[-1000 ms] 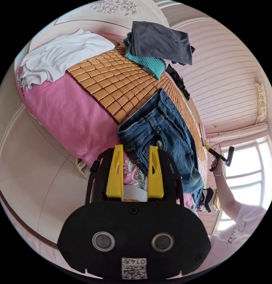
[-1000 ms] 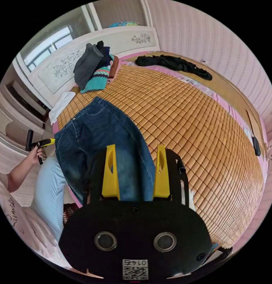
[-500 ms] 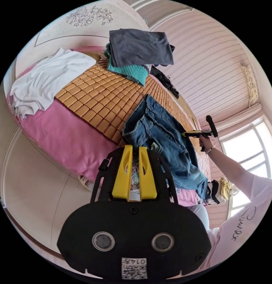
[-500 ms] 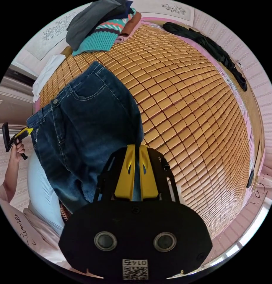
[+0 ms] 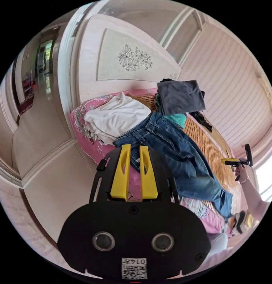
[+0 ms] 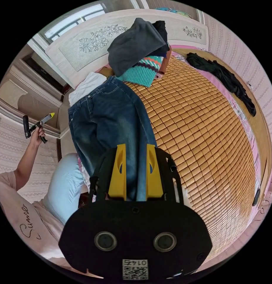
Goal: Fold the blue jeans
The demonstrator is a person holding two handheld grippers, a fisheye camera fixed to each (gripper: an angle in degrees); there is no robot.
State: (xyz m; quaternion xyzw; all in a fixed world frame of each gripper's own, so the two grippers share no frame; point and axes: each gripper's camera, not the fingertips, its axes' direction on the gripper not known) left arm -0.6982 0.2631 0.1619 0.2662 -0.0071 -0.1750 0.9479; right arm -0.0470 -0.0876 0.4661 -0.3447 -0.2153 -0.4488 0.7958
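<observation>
Jeans [image 6: 112, 118] lie on a bed's bamboo mat [image 6: 200, 142] below a clothes pile [image 6: 141, 56]. The right tool [image 6: 136, 174], jaws narrowly apart, sits over a leg. The left tool [image 5: 133, 173], jaws narrow and holding nothing, hovers by the waistband near a white garment [image 5: 118, 115].

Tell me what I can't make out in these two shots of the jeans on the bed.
- Left gripper view: the black body of the left gripper hides whether it pinches the dark blue denim jeans.
- Right gripper view: the right gripper covers the lower legs; a grip on them cannot be told.
- Right gripper view: the folded grey garment covers most of the teal striped knit.
- Both views: the hems are hidden.
</observation>
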